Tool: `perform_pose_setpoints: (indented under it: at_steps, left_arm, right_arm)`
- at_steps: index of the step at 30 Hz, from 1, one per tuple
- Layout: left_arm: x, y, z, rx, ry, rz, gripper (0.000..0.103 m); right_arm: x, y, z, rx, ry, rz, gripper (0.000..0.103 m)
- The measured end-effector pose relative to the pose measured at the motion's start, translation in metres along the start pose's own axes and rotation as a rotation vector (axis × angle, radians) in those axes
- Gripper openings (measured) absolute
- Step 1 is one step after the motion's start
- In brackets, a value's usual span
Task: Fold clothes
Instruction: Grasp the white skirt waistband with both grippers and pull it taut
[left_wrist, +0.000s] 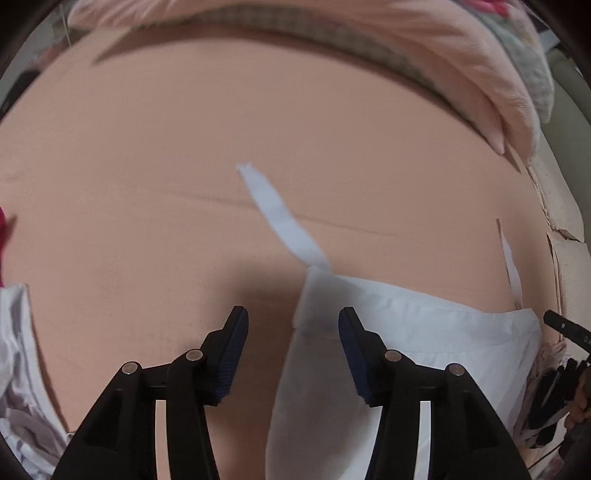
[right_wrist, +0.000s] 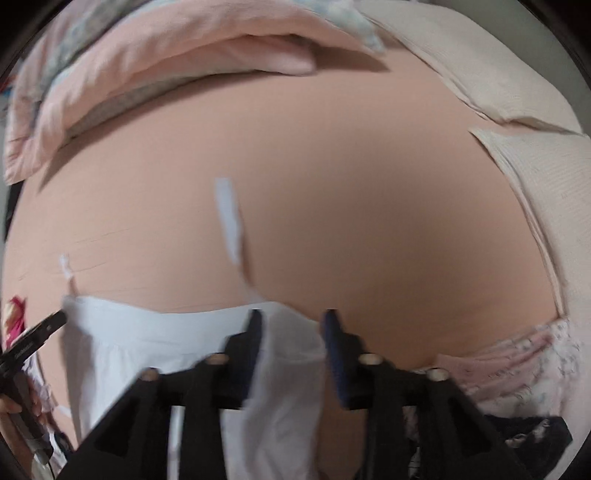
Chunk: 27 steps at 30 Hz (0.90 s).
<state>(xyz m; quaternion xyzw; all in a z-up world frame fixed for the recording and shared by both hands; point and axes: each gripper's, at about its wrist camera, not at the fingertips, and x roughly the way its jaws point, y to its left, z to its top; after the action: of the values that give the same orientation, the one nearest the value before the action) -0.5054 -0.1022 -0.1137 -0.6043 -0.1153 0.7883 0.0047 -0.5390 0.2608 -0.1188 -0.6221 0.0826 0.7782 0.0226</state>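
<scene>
A white strappy garment (left_wrist: 406, 332) lies on the peach bed sheet (left_wrist: 184, 166), its two straps (left_wrist: 280, 214) stretched away from me. My left gripper (left_wrist: 293, 332) is open, its jaws wide apart over the garment's left top corner, with the cloth edge between the fingers. In the right wrist view the same garment (right_wrist: 147, 339) lies at the bottom left. My right gripper (right_wrist: 291, 332) is open, with the garment's right top corner bunched between its fingers. The view is blurred. Each gripper's tip shows at the edge of the other's view.
A pink quilt and pillows (left_wrist: 424, 44) lie along the far side of the bed. More clothes lie at the left (left_wrist: 18, 369) and a pink floral piece at the right (right_wrist: 517, 362). A cream ribbed bed edge (right_wrist: 535, 177) runs along the right.
</scene>
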Motion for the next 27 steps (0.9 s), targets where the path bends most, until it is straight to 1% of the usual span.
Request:
perform_pose_setpoints:
  at_steps: [3,5,6,7,8,9,11,12,13,15,16,17,19,20,21,22,23,24,25,26,27]
  left_arm:
    - [0.010,-0.006,0.001,0.051,0.025,-0.054,0.047]
    - [0.015,-0.013,0.002,0.069,0.038,-0.088,0.047]
    - [0.016,-0.017,0.002,0.069,0.046,-0.112,0.042]
    - [0.018,-0.021,0.002,0.071,0.057,-0.145,0.014]
    - [0.018,-0.025,0.003,0.071,0.058,-0.148,0.007]
    - [0.018,-0.028,0.004,0.071,0.057,-0.145,0.007]
    - [0.013,-0.032,0.005,0.068,0.039,-0.125,0.007]
    - [0.006,-0.030,0.006,0.054,0.018,-0.116,0.007]
    - [-0.001,-0.027,0.007,0.039,-0.003,-0.110,0.007]
    - [-0.019,-0.018,0.009,0.016,-0.047,-0.090,0.007]
    - [-0.027,-0.014,0.009,0.016,-0.068,-0.067,0.007]
    - [-0.034,-0.009,0.009,0.018,-0.087,-0.042,0.007]
    - [-0.039,0.006,0.014,0.014,-0.104,-0.026,0.007]
    - [-0.036,0.024,0.028,0.014,-0.102,-0.024,0.007]
    - [-0.030,0.031,0.033,0.018,-0.091,-0.018,0.007]
    - [-0.025,0.034,0.026,0.025,-0.078,0.004,0.007]
    - [-0.015,0.037,0.017,0.031,-0.052,0.020,0.007]
    - [-0.003,0.038,0.010,0.034,-0.018,0.023,0.007]
    - [0.009,0.039,0.009,0.032,0.022,0.028,0.008]
    - [0.016,0.038,0.008,0.030,0.038,0.033,0.008]
    - [0.016,0.036,0.008,0.033,0.027,0.036,0.008]
  right_arm:
    - [0.018,-0.013,-0.001,0.043,0.103,-0.008,0.039]
    - [0.031,-0.015,-0.003,0.055,0.159,0.037,0.039]
    - [0.038,-0.016,-0.005,0.060,0.186,0.064,0.039]
    - [0.045,-0.015,-0.007,0.068,0.206,0.104,0.039]
    - [0.049,-0.014,-0.009,0.074,0.213,0.125,0.041]
    - [0.050,-0.013,-0.009,0.076,0.207,0.125,0.041]
    - [0.045,-0.009,-0.008,0.071,0.189,0.194,0.008]
    - [0.041,-0.007,-0.009,0.065,0.176,0.210,0.005]
    - [0.037,-0.005,-0.009,0.059,0.161,0.218,0.005]
    - [0.023,0.004,-0.006,-0.006,0.098,0.186,0.005]
    - [0.016,0.008,-0.005,-0.042,0.064,0.167,0.005]
    - [0.009,0.011,-0.003,-0.064,0.031,0.172,0.005]
    - [-0.002,0.016,0.000,-0.095,-0.024,0.196,0.005]
    - [-0.002,0.018,0.002,-0.106,-0.033,0.195,0.005]
    - [-0.001,0.020,0.003,-0.116,-0.037,0.192,0.005]
    - [0.006,0.022,0.004,-0.123,-0.023,0.177,0.005]
    - [0.017,0.020,0.011,-0.125,0.003,0.155,0.006]
    - [0.029,0.018,0.014,-0.116,0.036,0.138,0.009]
    - [0.036,0.017,0.015,-0.096,0.059,0.134,0.010]
    - [0.040,0.016,0.016,-0.073,0.075,0.133,0.010]
    - [0.044,0.014,0.017,-0.051,0.092,0.131,0.011]
